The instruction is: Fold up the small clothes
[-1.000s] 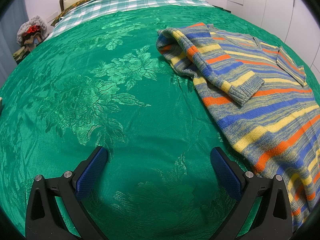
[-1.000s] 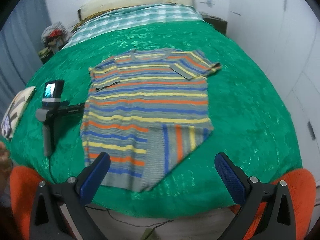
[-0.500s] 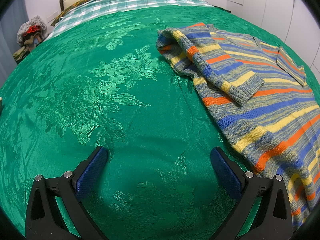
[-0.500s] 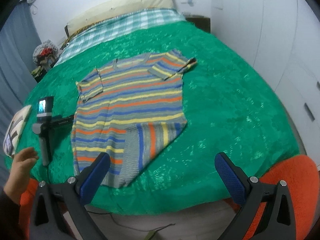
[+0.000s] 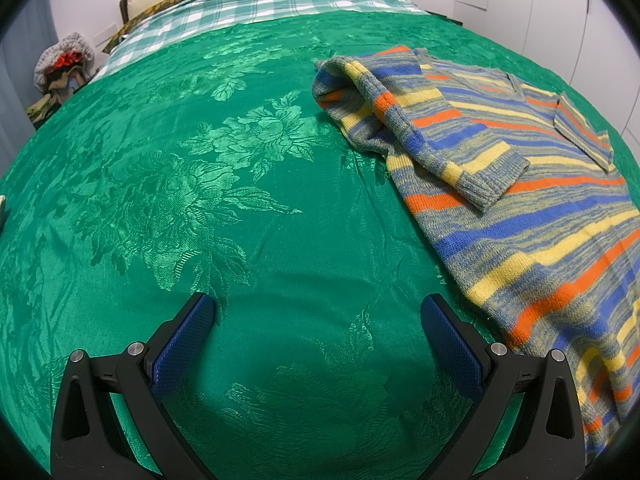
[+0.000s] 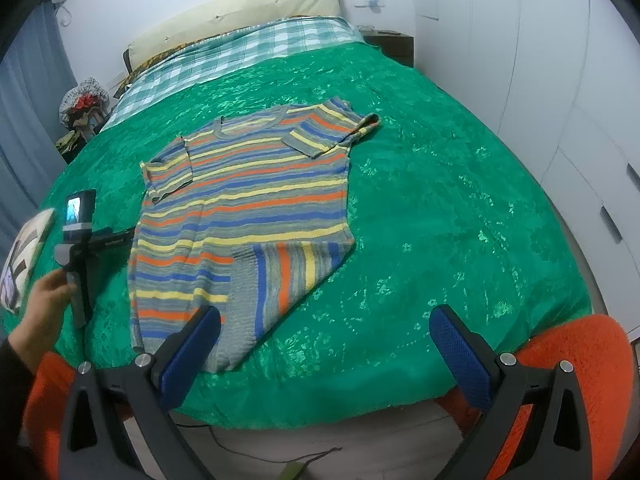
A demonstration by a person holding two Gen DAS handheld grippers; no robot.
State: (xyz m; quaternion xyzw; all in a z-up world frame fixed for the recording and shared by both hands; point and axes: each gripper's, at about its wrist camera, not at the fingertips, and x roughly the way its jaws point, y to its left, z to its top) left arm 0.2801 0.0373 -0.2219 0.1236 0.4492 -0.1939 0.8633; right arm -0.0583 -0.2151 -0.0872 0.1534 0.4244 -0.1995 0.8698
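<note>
A striped knit sweater (image 6: 248, 200) in grey, blue, yellow and orange lies flat on the green bedspread (image 6: 440, 200). Both sleeves are folded in over the body and its bottom right corner is turned up. In the left wrist view the sweater (image 5: 520, 208) lies to the right. My left gripper (image 5: 318, 316) is open and empty, resting low on the bedspread (image 5: 200, 200) left of the sweater. In the right wrist view it (image 6: 80, 240) lies on the bed and a bare hand (image 6: 40, 312) touches its handle. My right gripper (image 6: 324, 324) is open and empty, held back from the bed's near edge.
A checked blanket (image 6: 240, 52) and a cream headboard (image 6: 240, 12) are at the far end. White wardrobe doors (image 6: 560, 80) stand to the right. An orange seat (image 6: 568, 352) is below the bed edge. A printed paper (image 6: 24, 256) lies at the far left.
My right gripper has pulled back and swung to the right, so the sweater sits further left in its view. A bare hand has come in and reached the left gripper's handle. The left gripper has not moved.
</note>
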